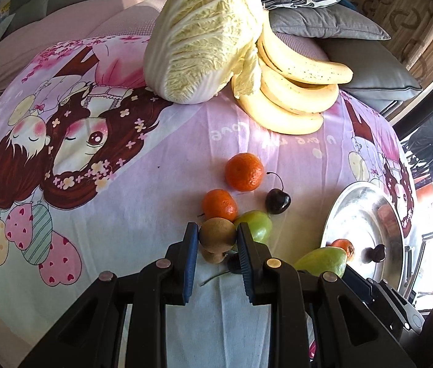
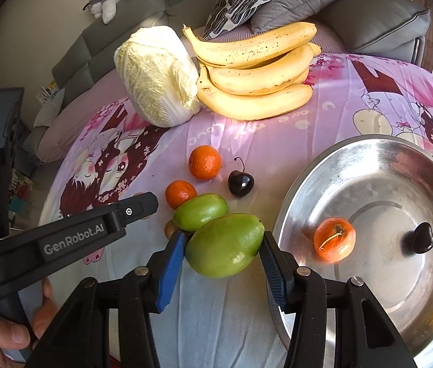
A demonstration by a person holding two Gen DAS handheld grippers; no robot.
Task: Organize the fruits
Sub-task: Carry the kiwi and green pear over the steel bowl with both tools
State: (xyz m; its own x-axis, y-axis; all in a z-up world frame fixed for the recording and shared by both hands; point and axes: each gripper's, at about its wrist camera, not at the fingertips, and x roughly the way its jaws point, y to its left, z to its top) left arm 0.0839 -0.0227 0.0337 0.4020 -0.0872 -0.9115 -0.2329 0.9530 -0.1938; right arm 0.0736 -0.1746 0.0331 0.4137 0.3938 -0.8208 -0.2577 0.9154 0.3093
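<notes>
The right hand-held gripper (image 2: pixel 222 250) grasps a large green fruit (image 2: pixel 225 245) between its blue pads, raised a little above the cloth and just beside the rim of the steel plate (image 2: pixel 369 153). The left hand-held gripper (image 1: pixel 217 234) is clenched on a brown kiwi (image 1: pixel 217 233), which is lifted above a second kiwi (image 1: pixel 213 256) lying on the cloth.

To do this step well, I think each fruit should go over the plate rim before the pads let go — low enough that it does not bounce. The plate is smooth and shiny, with a shallow slope, so round fruits may roll on it; a mandarin (image 2: pixel 334 239) and a dark cherry (image 2: pixel 419 238) already lie inside, and it is better to release beside them, not on them. The green fruit is glossy and egg-shaped, so it may slip if the pressure is weak. The kiwi skin is matt and a little fuzzy, which probably gives better hold.

Still on the cloth are two mandarins (image 1: pixel 243 171) (image 1: pixel 219 205) with dimpled skin, one cherry with a stem (image 1: pixel 277 201) and a smaller green fruit (image 1: pixel 258 225) — all close together. The soft printed sheet (image 1: pixel 124 214) has folds. Behind stand a wrinkled cabbage (image 1: pixel 198 36) and curved, speckled bananas (image 1: pixel 296 92), touching each other.
</notes>
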